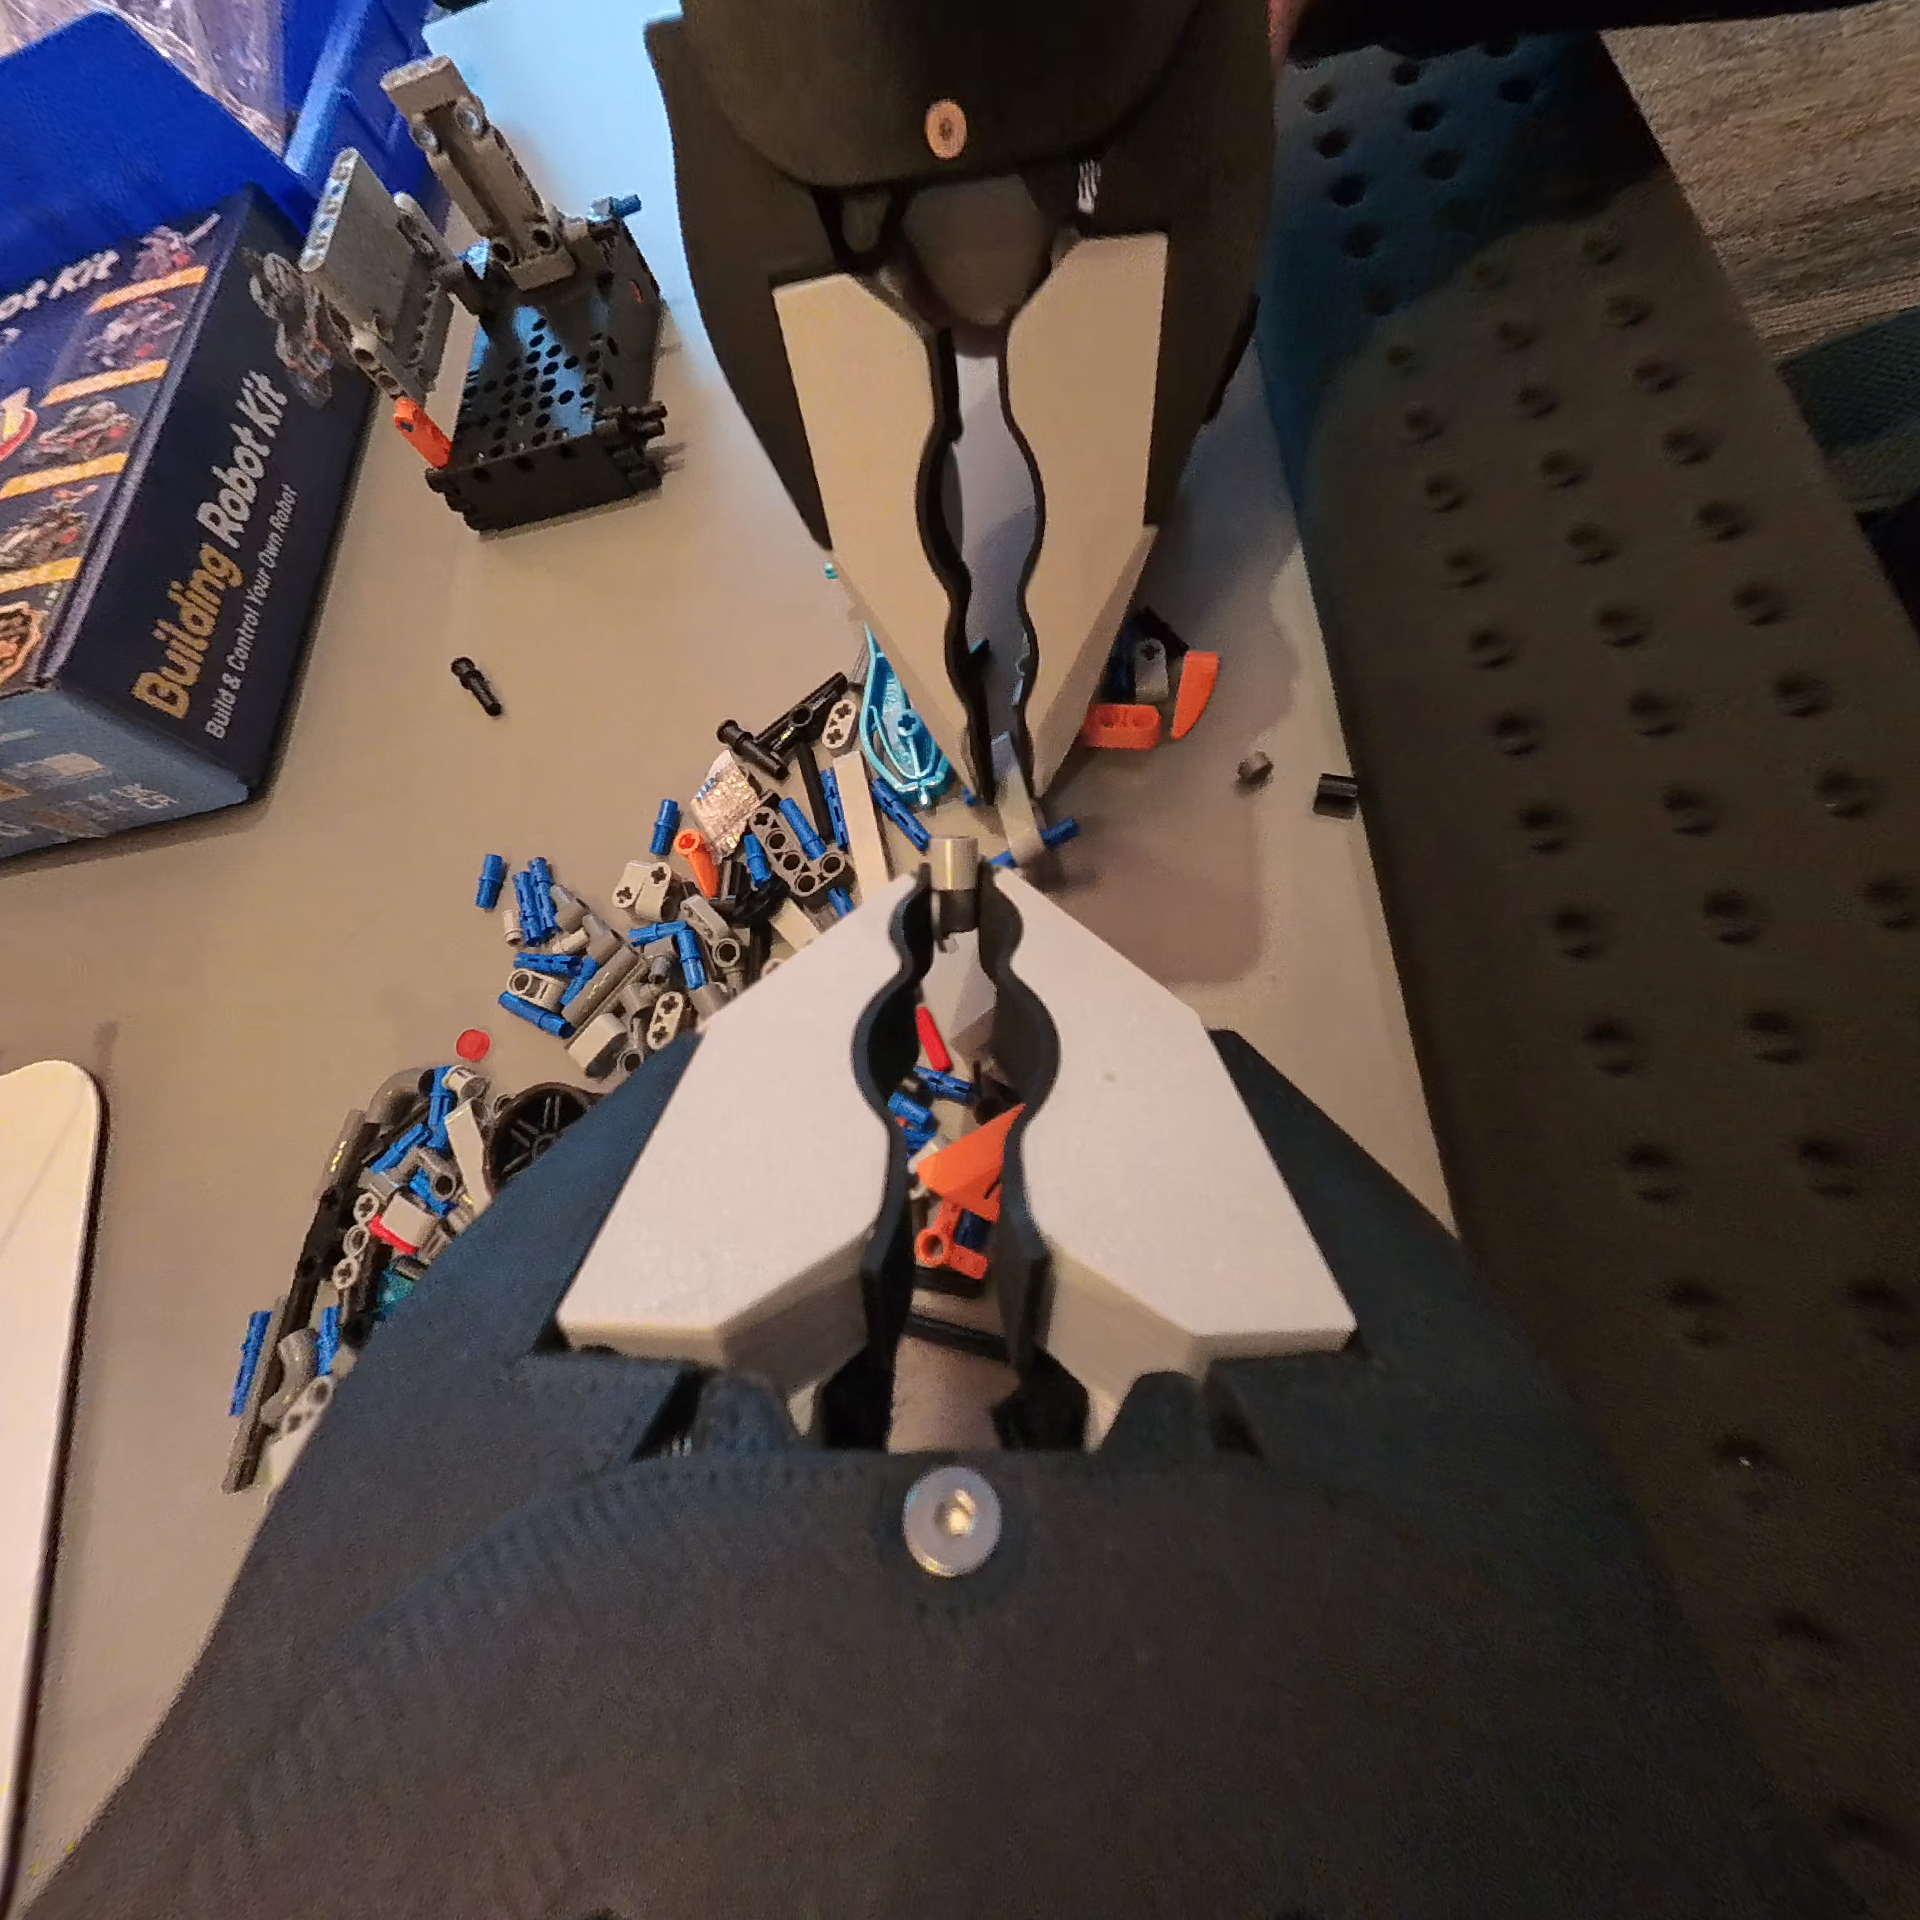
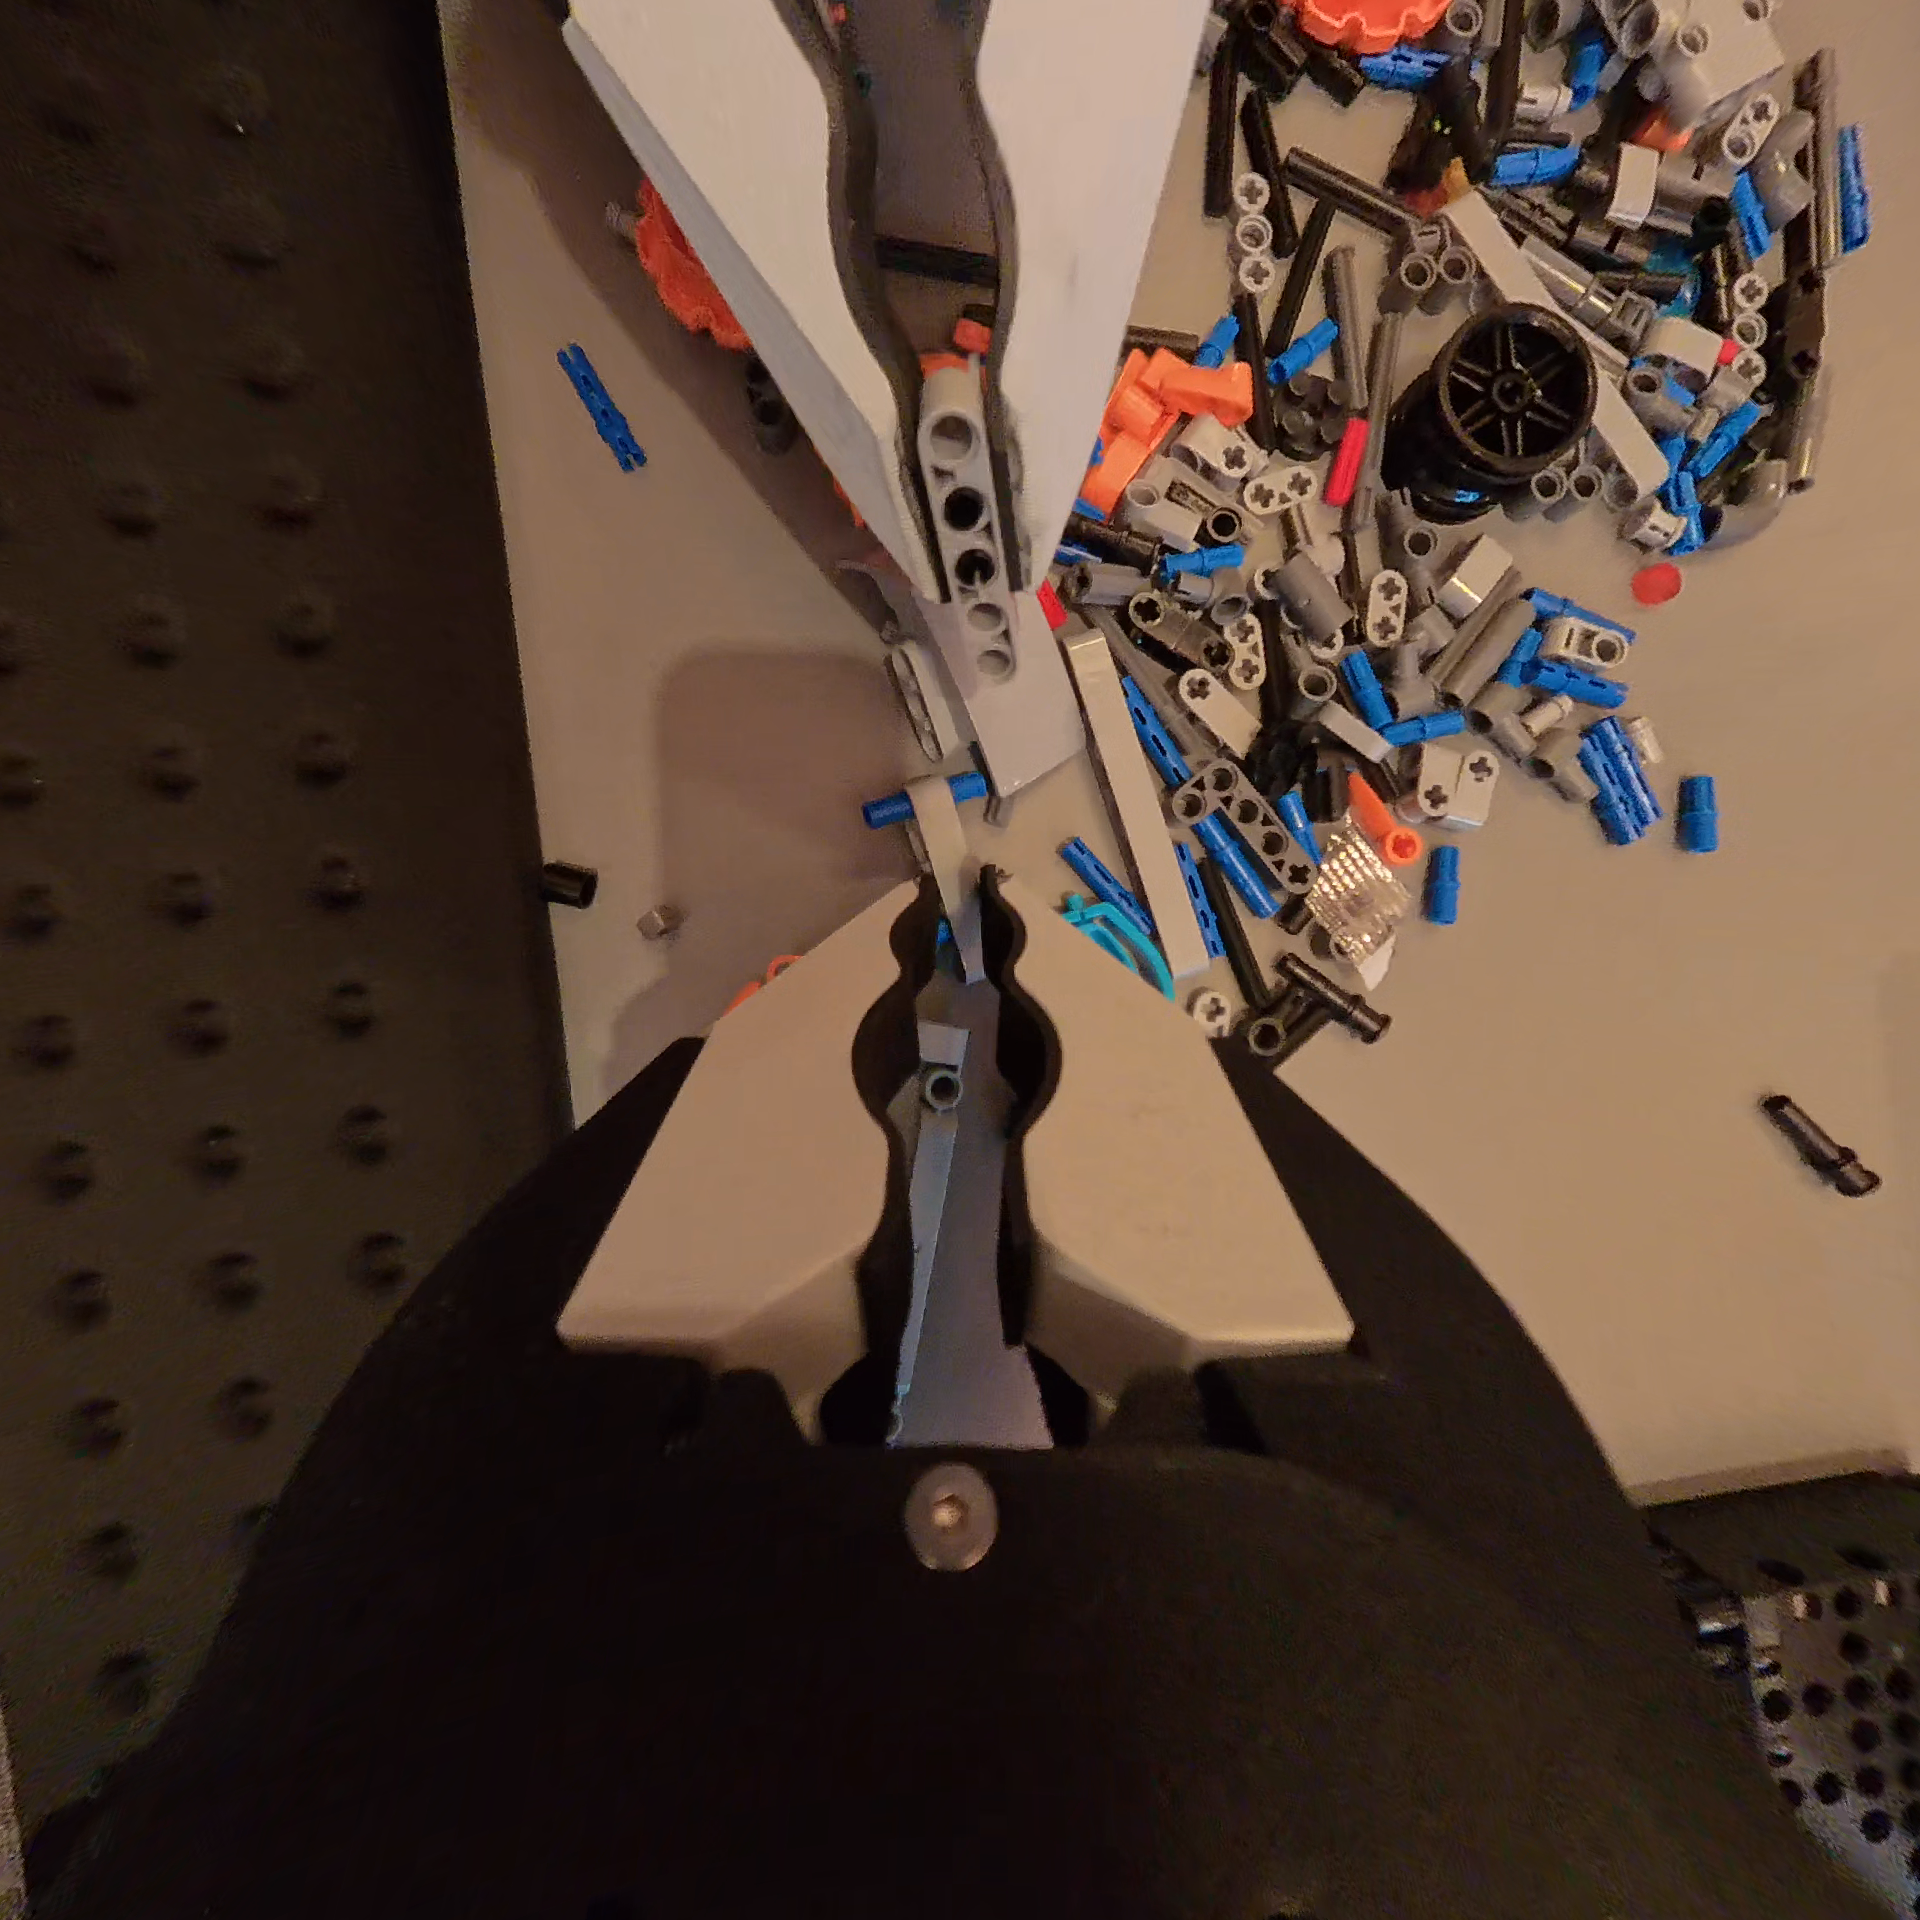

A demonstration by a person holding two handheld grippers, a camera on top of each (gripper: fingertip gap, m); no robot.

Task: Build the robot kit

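over the grey table, the left gripper and the right gripper meet tip to tip above the edge of a loose pile of building pieces. the left gripper's jaws are closed down on a grey perforated beam, which shows end-on in its own view as a small grey block at the fingertips; in the right wrist view the same beam runs along between the left fingers, its row of round holes facing up. the right gripper's jaws are nearly together on a small light grey connector arm that carries a blue pin through its far end; that arm sits just beside the end of the beam, though whether they touch is hard to tell.

the pile holds blue pins, grey connectors, black axles, orange pieces, a black spoked wheel, a clear studded piece and a turquoise curved piece. a black pin lies apart from the pile. farther off stand a half-built black and grey model, a dark blue printed kit box and a blue bin, its contents not clear. a dark perforated mat borders the table.
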